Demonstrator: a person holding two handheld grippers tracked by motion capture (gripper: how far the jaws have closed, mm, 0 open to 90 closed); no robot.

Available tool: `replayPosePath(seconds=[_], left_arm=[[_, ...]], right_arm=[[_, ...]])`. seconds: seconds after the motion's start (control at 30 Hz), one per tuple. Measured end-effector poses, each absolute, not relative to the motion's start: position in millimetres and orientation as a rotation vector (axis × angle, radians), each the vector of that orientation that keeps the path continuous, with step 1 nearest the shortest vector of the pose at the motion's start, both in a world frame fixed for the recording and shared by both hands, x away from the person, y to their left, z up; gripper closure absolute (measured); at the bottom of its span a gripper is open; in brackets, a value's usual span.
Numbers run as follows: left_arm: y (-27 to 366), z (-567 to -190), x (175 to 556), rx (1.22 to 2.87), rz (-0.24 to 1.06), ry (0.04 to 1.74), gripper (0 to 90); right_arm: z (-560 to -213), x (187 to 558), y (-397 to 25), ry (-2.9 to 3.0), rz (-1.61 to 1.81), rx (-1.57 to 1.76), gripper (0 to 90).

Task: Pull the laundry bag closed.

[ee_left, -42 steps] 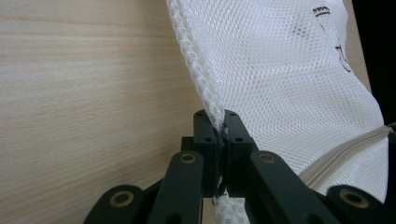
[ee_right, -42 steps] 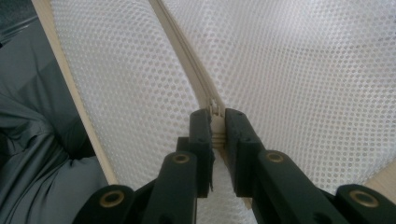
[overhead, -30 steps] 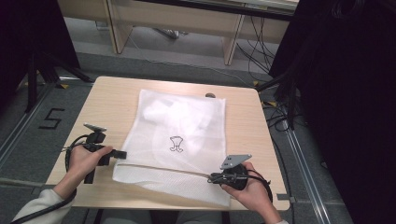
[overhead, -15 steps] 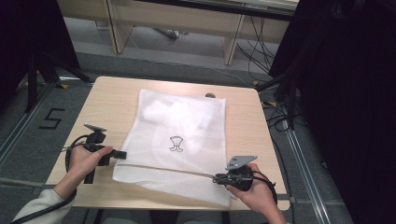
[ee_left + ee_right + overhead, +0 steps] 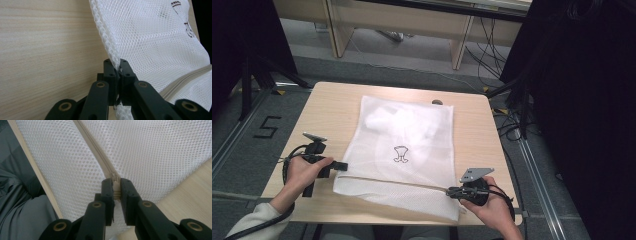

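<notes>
A white mesh laundry bag (image 5: pixel 402 150) with a small dark logo lies flat on the wooden table (image 5: pixel 327 110). Its cream zipper (image 5: pixel 397 181) runs across the near part. My left gripper (image 5: pixel 343 166) is shut on the bag's left edge seam (image 5: pixel 110 47), seen pinched between the jaws in the left gripper view. My right gripper (image 5: pixel 452 190) is shut on the zipper pull (image 5: pixel 115 185) at the right end of the zipper, near the bag's right edge. The mesh (image 5: pixel 155 152) spreads on both sides of the zipper in the right gripper view.
The table's near edge (image 5: pixel 377 217) runs just below the bag. A small dark spot (image 5: pixel 437 102) lies by the bag's far right corner. Cables (image 5: pixel 507 125) and dark curtains stand off the table's right side, and grey floor surrounds it.
My right gripper has slid to the right along the zipper with the pull in it. The left gripper has stayed in place on the bag's edge.
</notes>
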State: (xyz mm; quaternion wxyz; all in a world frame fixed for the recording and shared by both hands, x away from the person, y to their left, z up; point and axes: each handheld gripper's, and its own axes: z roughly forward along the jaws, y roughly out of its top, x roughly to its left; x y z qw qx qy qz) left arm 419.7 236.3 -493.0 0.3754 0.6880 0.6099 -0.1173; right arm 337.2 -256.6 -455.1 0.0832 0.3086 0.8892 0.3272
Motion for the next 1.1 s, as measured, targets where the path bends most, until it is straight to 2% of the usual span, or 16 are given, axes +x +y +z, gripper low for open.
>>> replayPosePath(seconds=[0.7,0.8,0.87,0.93,0.97,1.0,1.1], left_arm=[[235,-495,420,1.783,-0.313,1.538,85.7],[228,-495,417,1.752,-0.337,1.591,85.6],[229,-498,416,1.81,-0.32,1.555,85.6],[231,-498,417,1.796,-0.318,1.555,85.7],[231,-496,417,1.756,-0.345,1.593,85.7],[234,-499,419,1.771,-0.329,1.556,85.7],[231,-498,416,1.753,-0.353,1.6,85.6]], right_arm=[[-461,338,-282,2.653,0.939,1.021,82.6],[-459,339,-285,2.684,0.887,1.042,82.6],[-462,341,-285,2.694,0.855,1.007,82.5],[-467,342,-285,2.678,0.88,0.982,82.6],[-461,337,-283,2.736,0.804,1.097,82.6],[-462,339,-285,2.738,0.817,1.063,82.6],[-463,339,-285,2.739,0.835,1.06,82.6]])
